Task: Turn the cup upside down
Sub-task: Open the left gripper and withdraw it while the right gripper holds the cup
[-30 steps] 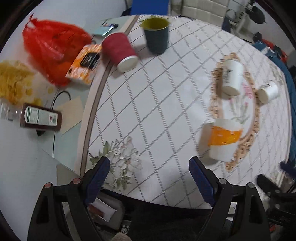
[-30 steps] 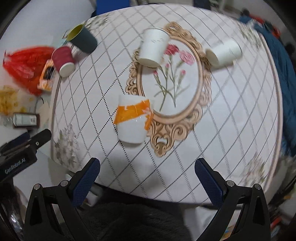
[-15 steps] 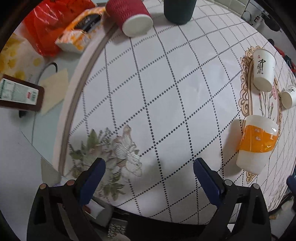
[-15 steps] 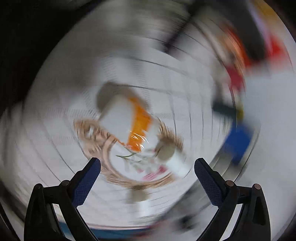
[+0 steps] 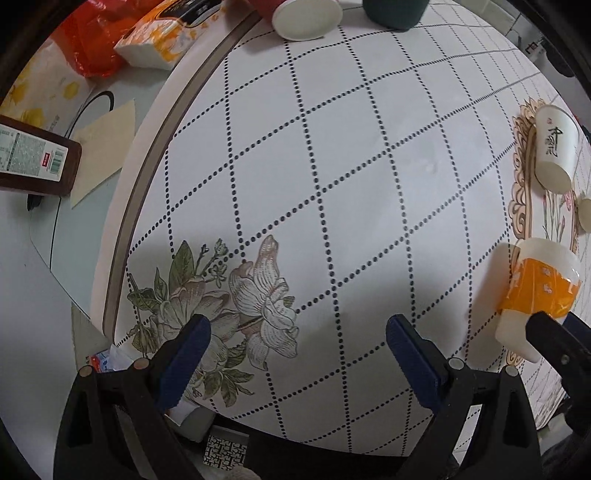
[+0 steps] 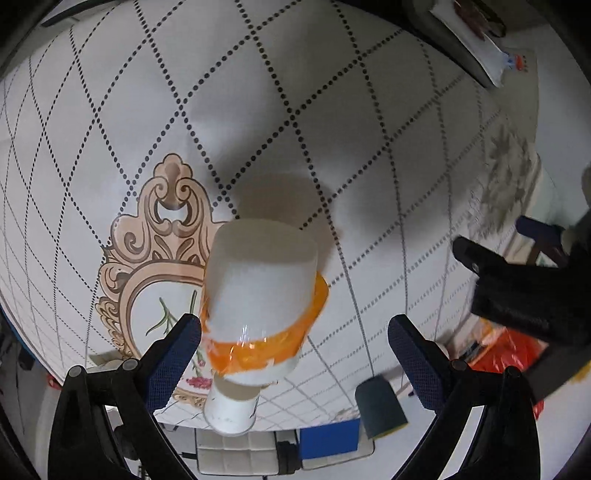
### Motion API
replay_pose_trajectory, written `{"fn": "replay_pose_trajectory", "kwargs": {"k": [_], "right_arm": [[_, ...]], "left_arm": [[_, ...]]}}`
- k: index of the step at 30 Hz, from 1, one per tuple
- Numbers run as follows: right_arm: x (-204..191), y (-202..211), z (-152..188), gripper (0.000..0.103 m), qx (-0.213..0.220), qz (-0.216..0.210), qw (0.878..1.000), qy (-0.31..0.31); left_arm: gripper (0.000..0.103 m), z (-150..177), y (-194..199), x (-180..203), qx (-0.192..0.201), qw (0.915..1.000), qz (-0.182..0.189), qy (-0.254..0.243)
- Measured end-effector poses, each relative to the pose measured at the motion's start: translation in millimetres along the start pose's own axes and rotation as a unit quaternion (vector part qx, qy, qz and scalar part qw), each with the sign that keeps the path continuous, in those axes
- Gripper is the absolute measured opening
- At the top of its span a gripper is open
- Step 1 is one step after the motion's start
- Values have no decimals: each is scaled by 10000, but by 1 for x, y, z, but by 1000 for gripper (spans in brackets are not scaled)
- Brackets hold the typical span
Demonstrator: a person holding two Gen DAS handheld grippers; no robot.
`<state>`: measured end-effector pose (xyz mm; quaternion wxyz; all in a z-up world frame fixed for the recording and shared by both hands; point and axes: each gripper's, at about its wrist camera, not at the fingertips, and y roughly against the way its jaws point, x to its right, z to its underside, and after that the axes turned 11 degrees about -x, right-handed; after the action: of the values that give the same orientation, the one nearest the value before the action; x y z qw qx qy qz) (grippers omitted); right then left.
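Note:
A white cup with an orange band [image 6: 258, 295] stands on the patterned tablecloth [image 6: 332, 129], seen upside down in the rolled-over right wrist view. My right gripper [image 6: 295, 354] is open, its jaws on either side of the cup's banded part and not touching it. The same cup [image 5: 535, 295] shows at the right edge of the left wrist view with the right gripper's black finger just below it. My left gripper [image 5: 295, 354] is open and empty over the flower print near the table's front edge.
A white cup with black writing [image 5: 554, 147] lies by the ornate frame print [image 5: 521, 192]. A red cup [image 5: 306, 14] and a dark green cup [image 5: 391, 14] stand at the back. A red bag [image 5: 88, 44], an orange box [image 5: 162, 40] and a brown bottle [image 5: 33, 162] are left.
My right gripper has rolled over and closed in on the orange-banded cup, which now sits between its open jaws. My left gripper has moved lower and nearer the tablecloth.

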<state>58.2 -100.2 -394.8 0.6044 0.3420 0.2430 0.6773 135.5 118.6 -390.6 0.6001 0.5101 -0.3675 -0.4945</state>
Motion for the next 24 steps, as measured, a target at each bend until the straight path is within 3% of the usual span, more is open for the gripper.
{"fn": "replay_pose_trajectory", "kwargs": {"k": [9, 17, 24], "right_arm": [[-5, -28, 0, 102, 63, -192, 9993, 322], [-4, -37, -5, 102, 71, -247, 9995, 175], [-5, -54, -7, 88, -20, -241, 9996, 130]], "left_arm": [[98, -2, -11, -11, -64, 9999, -25, -77], [98, -10, -8, 0, -111, 9998, -38, -140], [98, -20, -4, 12, -92, 9997, -106, -191]]}}
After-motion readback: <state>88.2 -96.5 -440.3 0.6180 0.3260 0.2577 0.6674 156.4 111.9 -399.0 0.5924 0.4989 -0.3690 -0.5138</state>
